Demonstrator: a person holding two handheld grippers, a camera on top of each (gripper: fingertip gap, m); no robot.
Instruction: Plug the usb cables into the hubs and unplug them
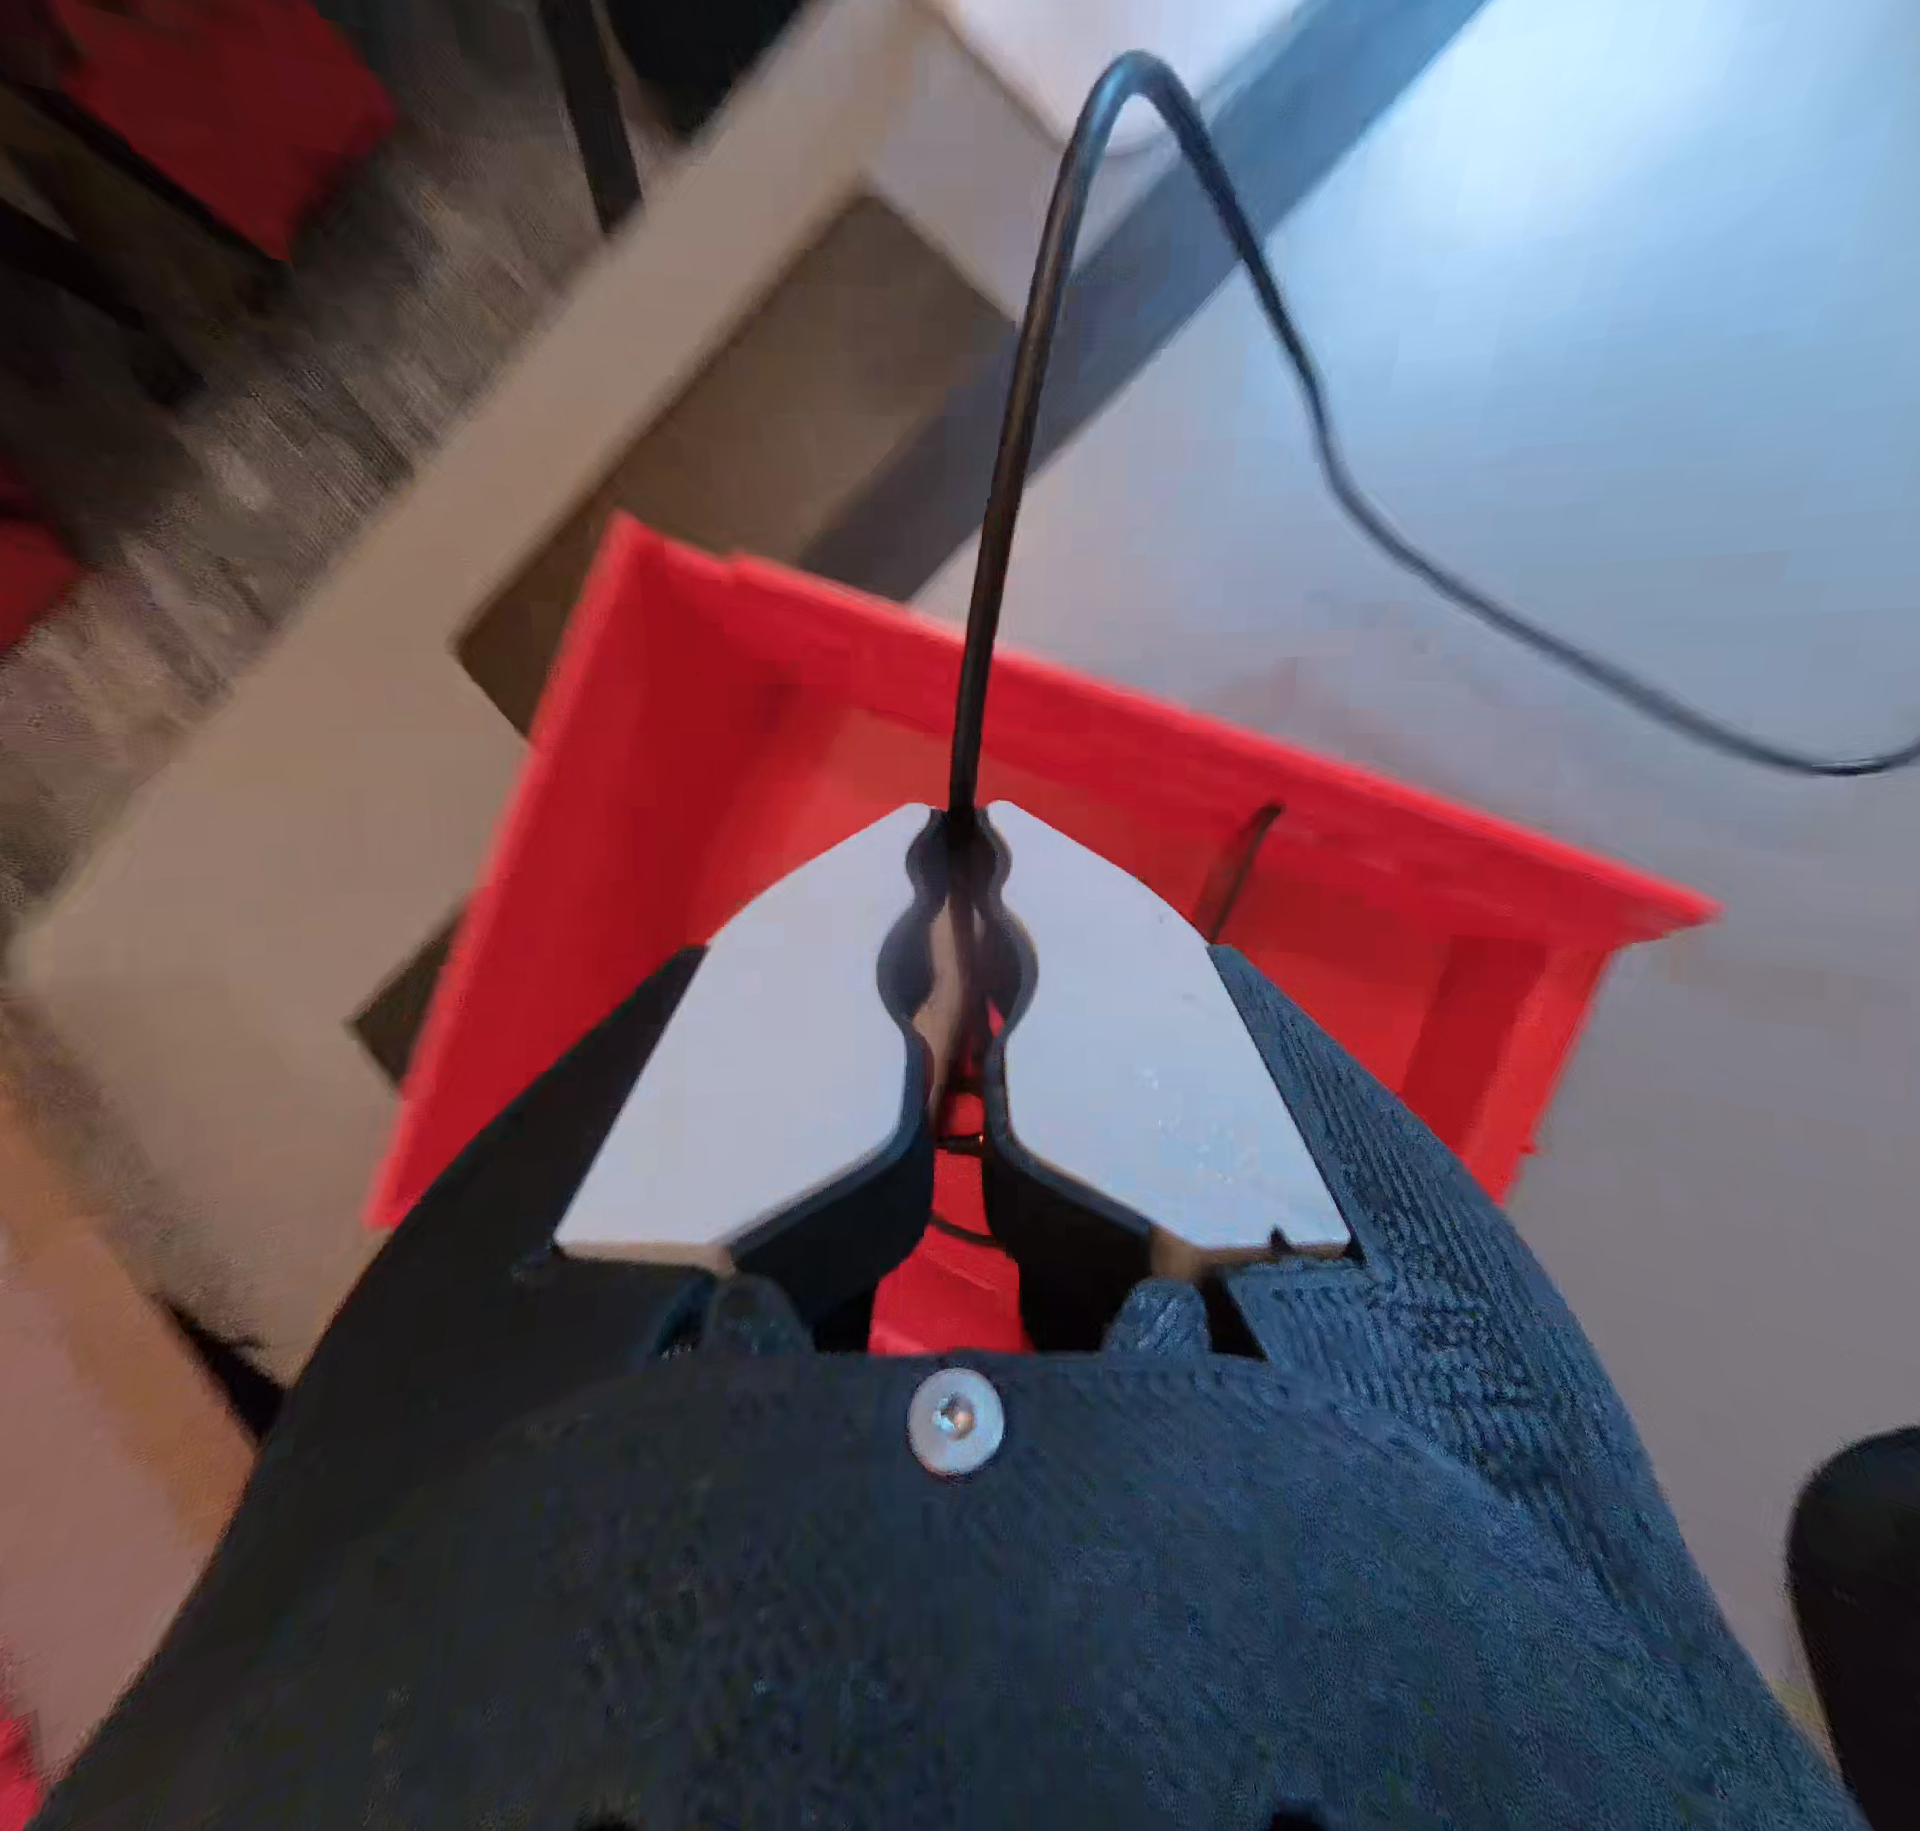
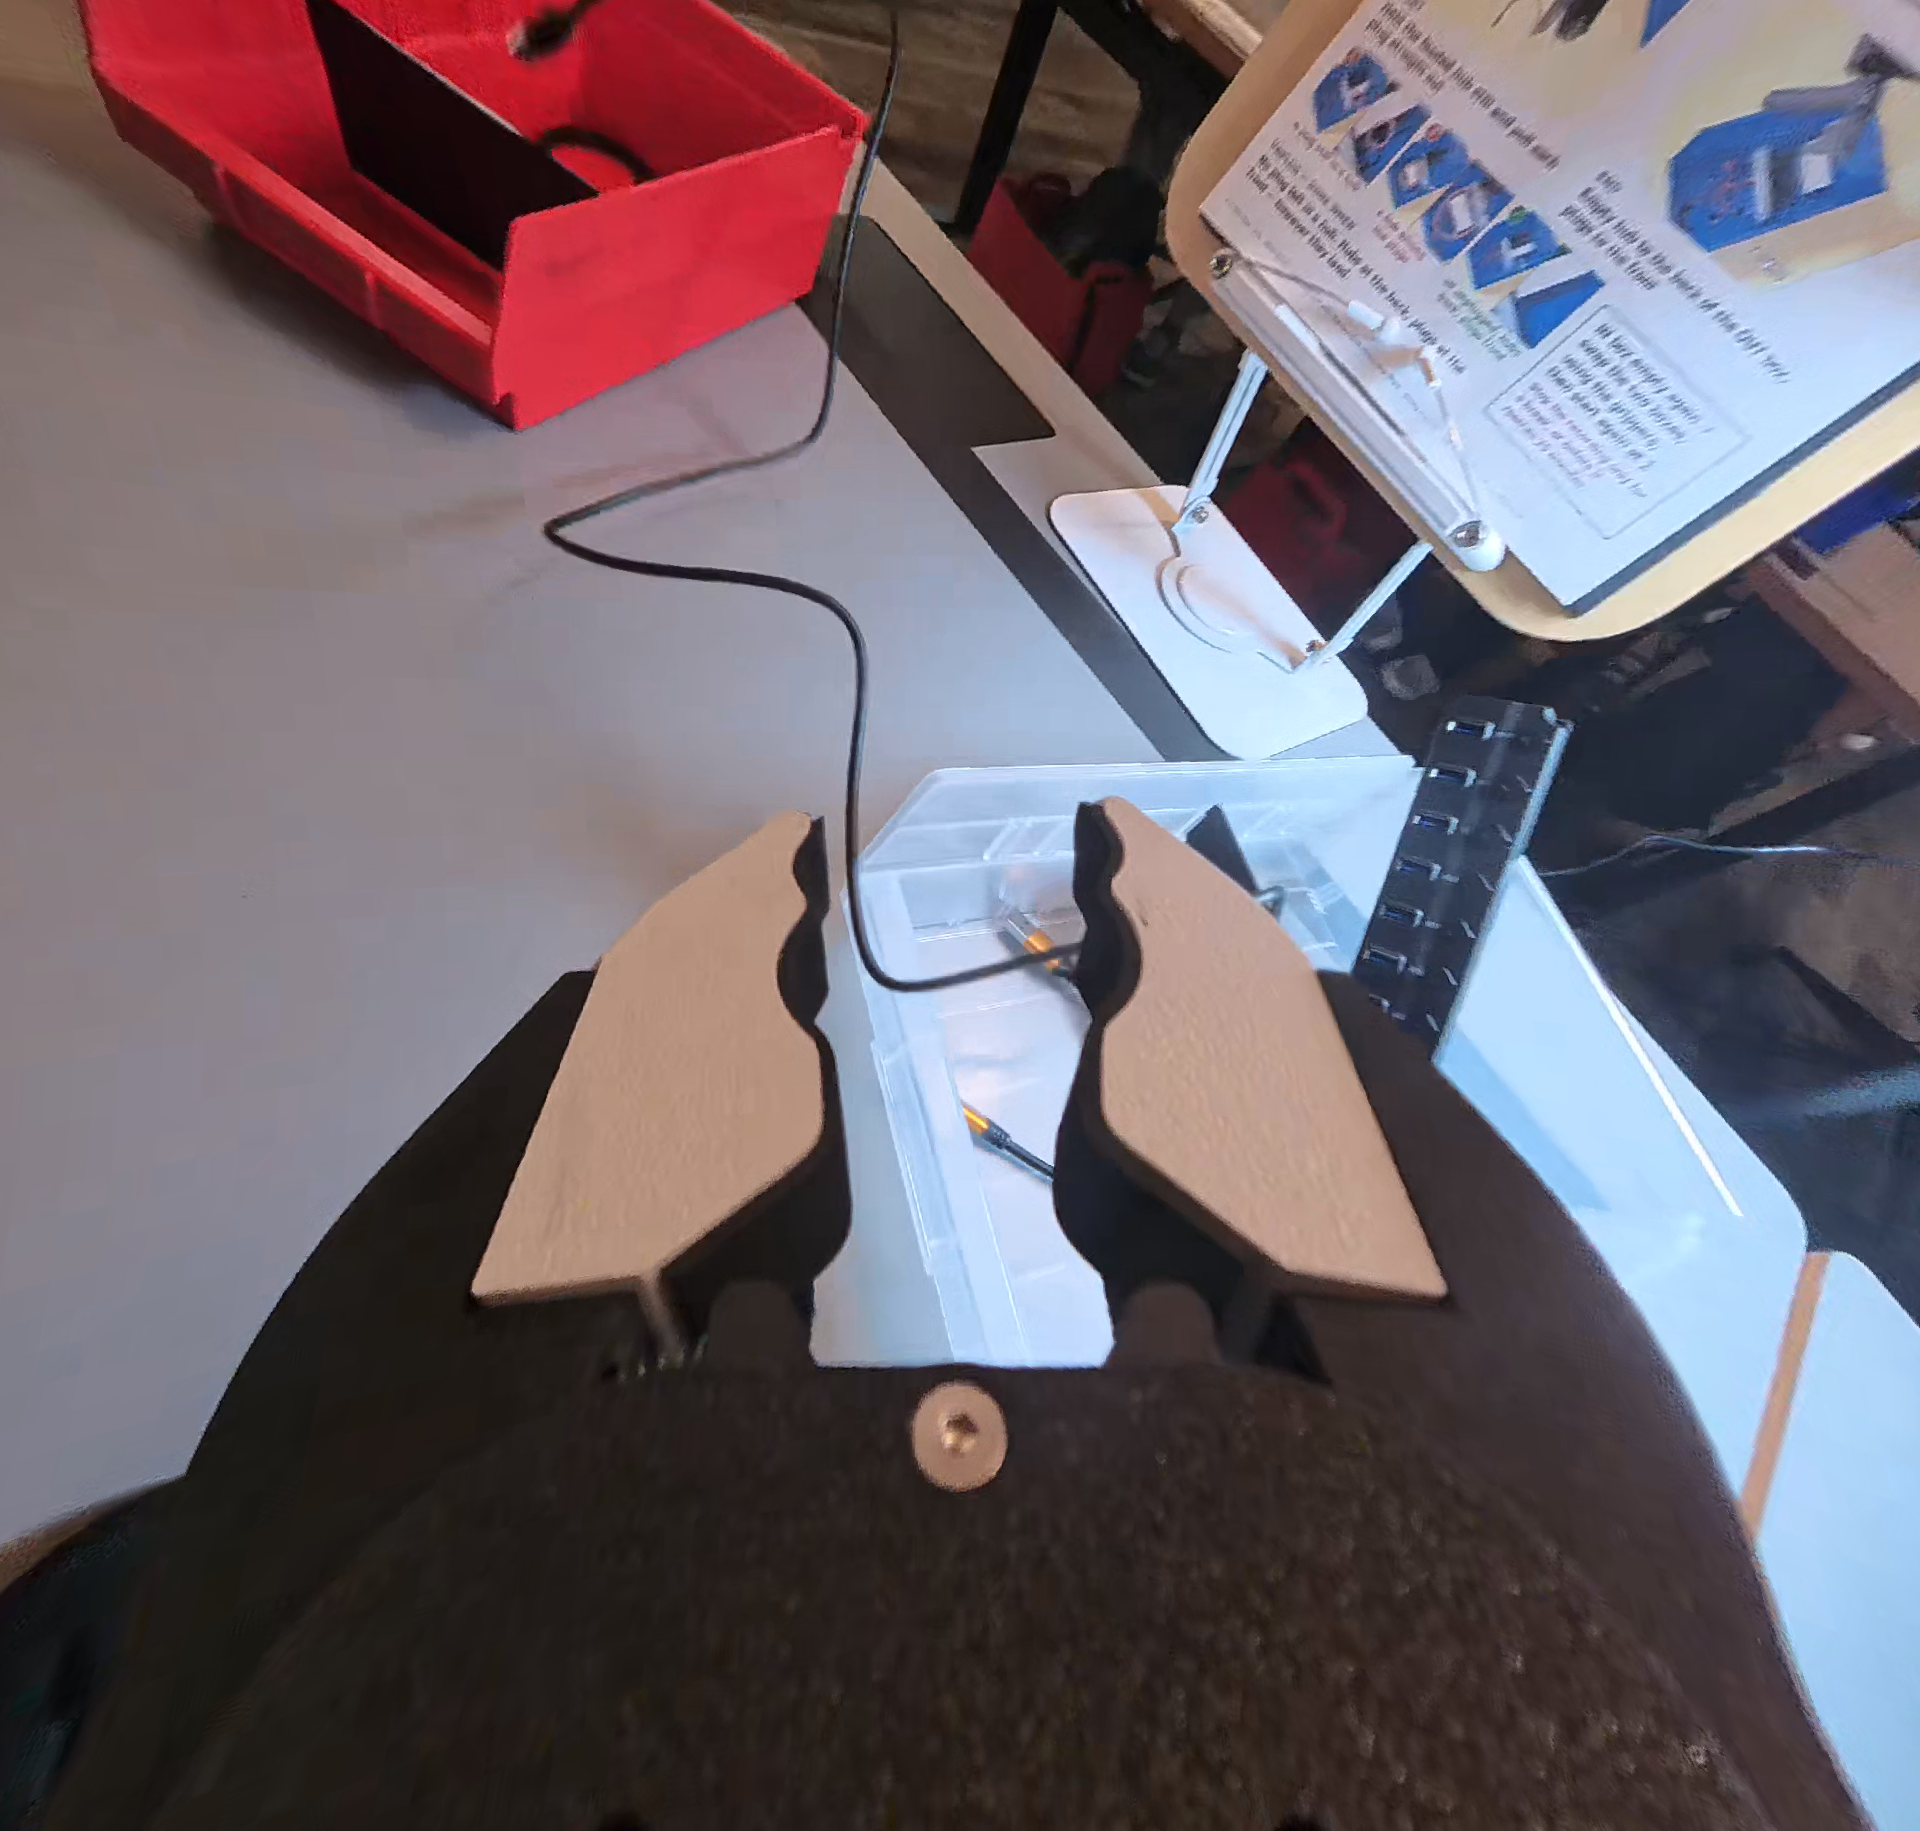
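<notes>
Left claw [image 1: 961,825]: clamped on black USB cable [image 1: 1013,451], above red bin [image 1: 727,742].
Right claw [image 2: 951,825]: spread wide, empty, over clear plastic organiser [image 2: 966,1054] on grey surface [image 2: 312,742].

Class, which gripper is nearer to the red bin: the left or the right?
Left. The left gripper is directly above the red bin, shut on a black cable. The right gripper is open far across the table, over a clear plastic box.

Black hand-held gripper [image 1: 961,825], grey pads [image 2: 665,1075]
</notes>
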